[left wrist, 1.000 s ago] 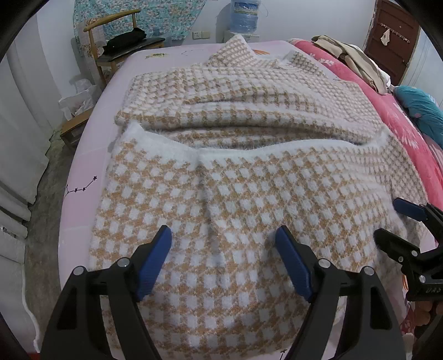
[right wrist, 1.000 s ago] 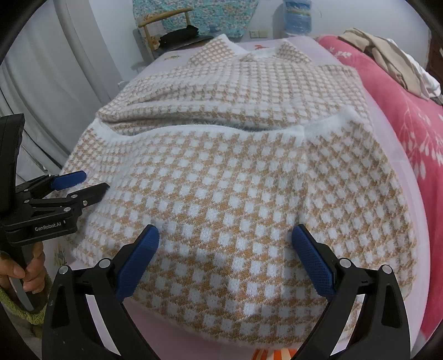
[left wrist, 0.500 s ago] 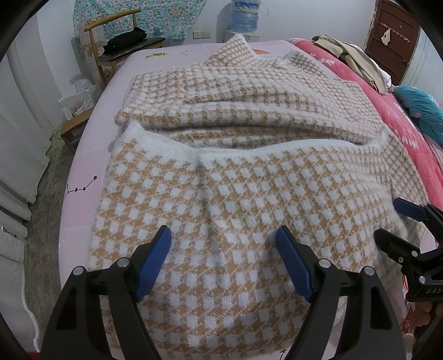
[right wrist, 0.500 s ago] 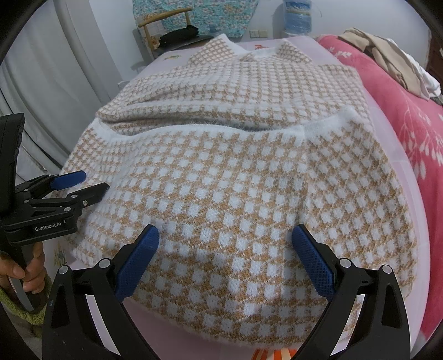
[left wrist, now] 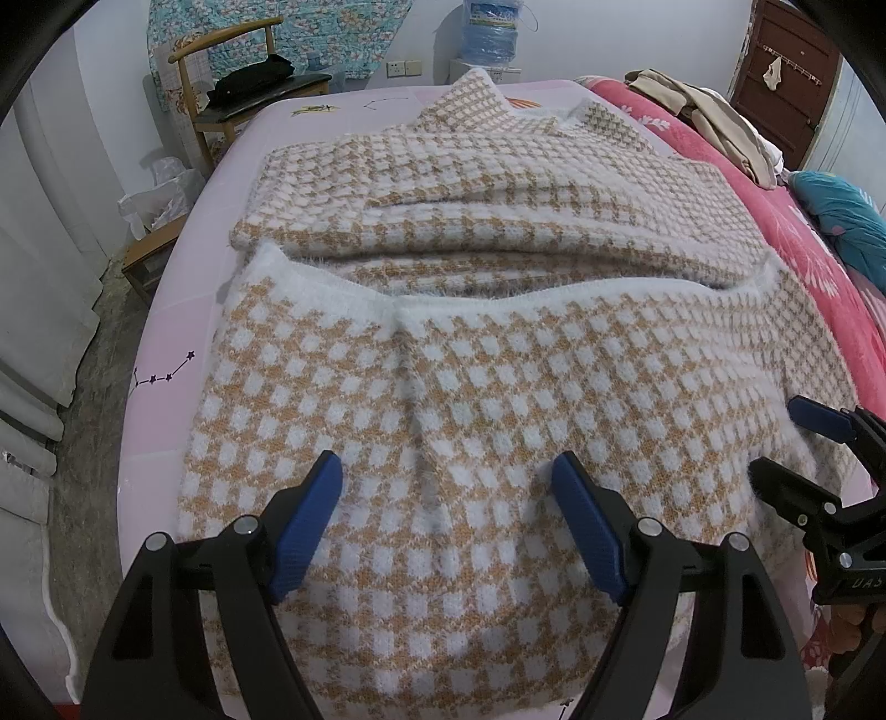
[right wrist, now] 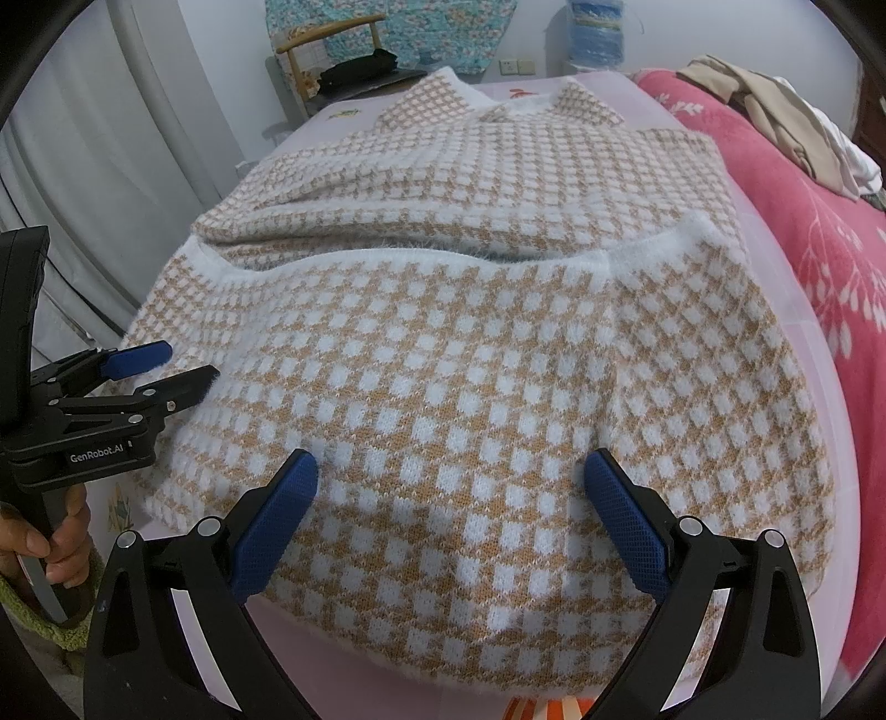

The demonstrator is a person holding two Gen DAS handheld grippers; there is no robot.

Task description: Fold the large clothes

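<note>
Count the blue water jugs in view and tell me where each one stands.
1. The blue water jug stands against the far wall past the head of the pink bed, right of the wooden chair. Others may be hidden outside the views.

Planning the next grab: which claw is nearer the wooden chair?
Left. The left claw hovers over the folded checked sweater on the wooden chair's side of the bed; the right claw sits toward the red blanket side.
</note>
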